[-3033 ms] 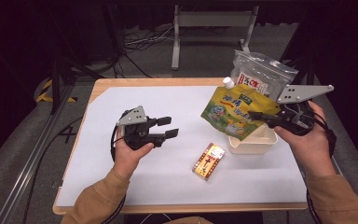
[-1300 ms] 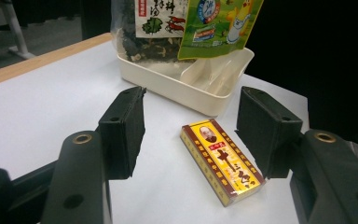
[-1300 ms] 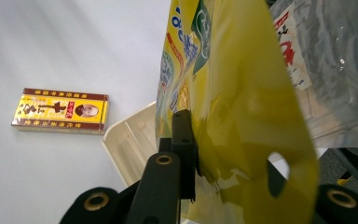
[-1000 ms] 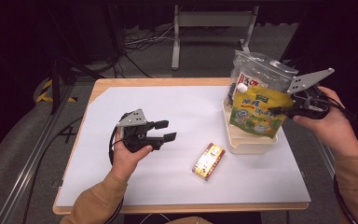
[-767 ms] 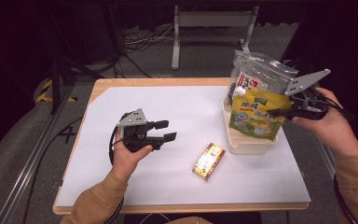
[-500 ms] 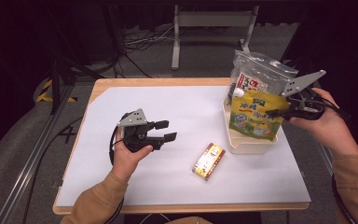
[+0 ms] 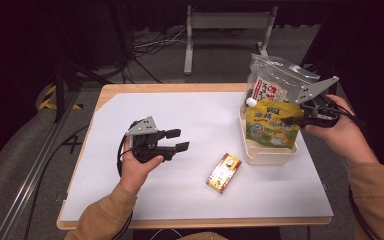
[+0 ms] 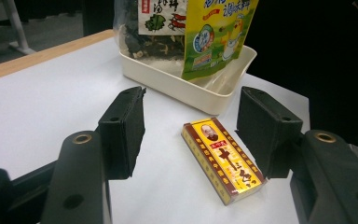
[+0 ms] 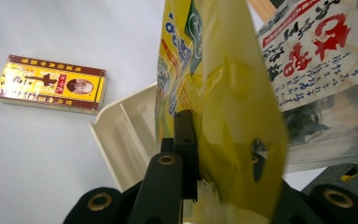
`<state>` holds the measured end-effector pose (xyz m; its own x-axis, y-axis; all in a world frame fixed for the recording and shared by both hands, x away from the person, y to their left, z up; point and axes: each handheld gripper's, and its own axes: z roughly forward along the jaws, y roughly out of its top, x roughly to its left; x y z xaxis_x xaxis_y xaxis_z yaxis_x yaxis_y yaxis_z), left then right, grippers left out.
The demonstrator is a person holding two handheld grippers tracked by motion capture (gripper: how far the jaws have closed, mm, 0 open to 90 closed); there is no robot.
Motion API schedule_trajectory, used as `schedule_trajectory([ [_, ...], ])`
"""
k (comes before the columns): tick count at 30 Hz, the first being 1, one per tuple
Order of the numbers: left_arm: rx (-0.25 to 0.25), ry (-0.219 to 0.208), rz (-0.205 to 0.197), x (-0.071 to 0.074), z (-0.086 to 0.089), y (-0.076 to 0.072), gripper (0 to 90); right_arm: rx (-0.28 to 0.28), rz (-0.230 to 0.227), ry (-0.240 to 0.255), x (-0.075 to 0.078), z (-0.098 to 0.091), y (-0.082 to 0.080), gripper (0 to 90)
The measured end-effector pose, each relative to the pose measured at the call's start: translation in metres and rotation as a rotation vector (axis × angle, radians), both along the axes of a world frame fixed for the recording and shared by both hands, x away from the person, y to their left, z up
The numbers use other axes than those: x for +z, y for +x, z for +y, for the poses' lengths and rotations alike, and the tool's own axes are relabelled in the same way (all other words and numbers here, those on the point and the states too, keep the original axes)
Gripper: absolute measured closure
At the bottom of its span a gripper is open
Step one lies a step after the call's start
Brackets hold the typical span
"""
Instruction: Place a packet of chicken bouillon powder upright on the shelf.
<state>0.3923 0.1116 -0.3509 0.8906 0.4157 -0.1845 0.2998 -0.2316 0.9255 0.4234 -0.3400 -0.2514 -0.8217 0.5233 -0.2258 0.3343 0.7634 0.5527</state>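
Pinching one yellow pouch (image 7: 271, 122) (right gripper (image 7: 294, 120)), left gripper (image 7: 179, 140) fingers spread, one box (image 7: 223, 172), one tray (image 7: 270, 155).

The box (image 8: 223, 159) lies on the table (image 8: 37, 102) between the open left jaws. Beyond it stands the tray (image 8: 191, 88), holding two pouches.

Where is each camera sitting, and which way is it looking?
High view: above the person's side, looking forward and down at the table; forearms and both hands show.
Left gripper view: on the left gripper, looking past its open jaws at the box and tray.
Right gripper view: on the right gripper, its jaws clamping the yellow pouch over the tray.
All three share the box, tray and pouch.
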Motion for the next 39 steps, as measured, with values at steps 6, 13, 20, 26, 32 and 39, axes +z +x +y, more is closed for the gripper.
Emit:
schedule_trajectory([
  [6, 0.0, -0.001, 0.005, -0.001, -0.001, 0.001, 42.6, -0.016, 0.02, 0.042, -0.014, -0.005, 0.004, 86.1],
  [13, -0.007, 0.006, 0.002, -0.002, -0.004, 0.002, 42.6, -0.035, 0.033, 0.088, -0.022, -0.012, 0.002, 86.0],
  [20, -0.016, 0.013, 0.004, -0.003, -0.008, 0.002, 42.6, -0.058, 0.06, 0.099, -0.03, -0.017, 0.001, 85.6],
  [26, -0.02, 0.024, 0.004, -0.004, -0.009, 0.004, 42.4, -0.079, 0.068, 0.115, -0.036, -0.022, 0.0, 85.2],
  [32, -0.021, 0.041, 0.01, -0.006, -0.013, 0.003, 41.9, -0.109, 0.074, 0.141, -0.04, -0.028, -0.002, 78.7],
  [39, -0.025, 0.055, 0.024, -0.008, -0.016, 0.004, 41.0, -0.18, 0.055, 0.218, -0.04, -0.035, -0.008, 49.9],
])
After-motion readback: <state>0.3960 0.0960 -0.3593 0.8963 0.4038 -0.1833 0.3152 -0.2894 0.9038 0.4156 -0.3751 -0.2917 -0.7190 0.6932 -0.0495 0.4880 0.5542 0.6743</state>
